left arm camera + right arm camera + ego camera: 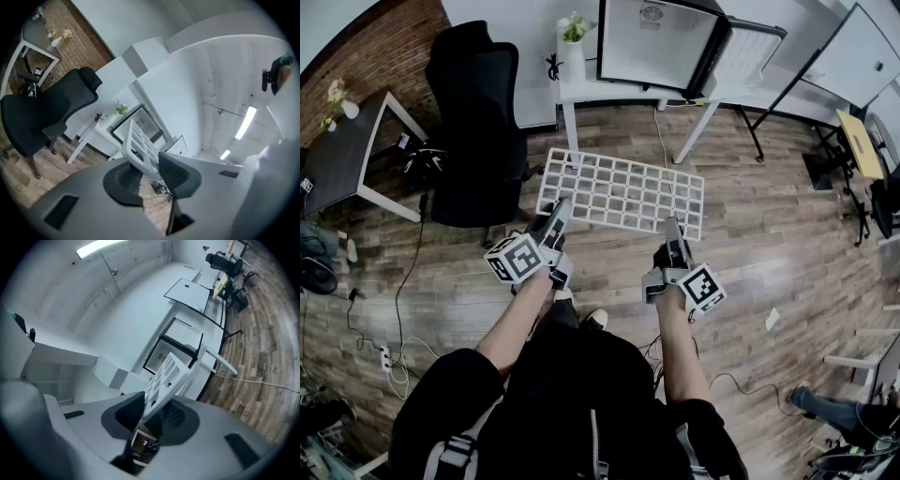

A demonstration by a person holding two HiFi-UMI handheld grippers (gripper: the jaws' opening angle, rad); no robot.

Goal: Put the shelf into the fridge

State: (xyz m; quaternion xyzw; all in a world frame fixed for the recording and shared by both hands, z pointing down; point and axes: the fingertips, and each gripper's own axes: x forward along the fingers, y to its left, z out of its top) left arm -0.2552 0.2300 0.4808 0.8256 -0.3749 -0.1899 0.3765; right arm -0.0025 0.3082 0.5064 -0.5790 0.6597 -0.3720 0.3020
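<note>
A white grid shelf (623, 192) is held level in the air over the wooden floor, in front of the person. My left gripper (560, 215) is shut on its near edge at the left, and the left gripper view shows the white bars (140, 145) pinched between the dark pads. My right gripper (672, 228) is shut on the near edge at the right, with the shelf (166, 378) clamped edge-on between its pads. The small fridge (661, 42) stands ahead on a white table, its door (748, 52) swung open to the right. The same fridge (176, 345) shows beyond the shelf.
A black office chair (478, 131) stands close on the left. The white table (581, 89) carries a plant (572, 28) beside the fridge. A dark desk (342, 150) is at far left; more desks (862, 141) stand at right. Cables run over the floor.
</note>
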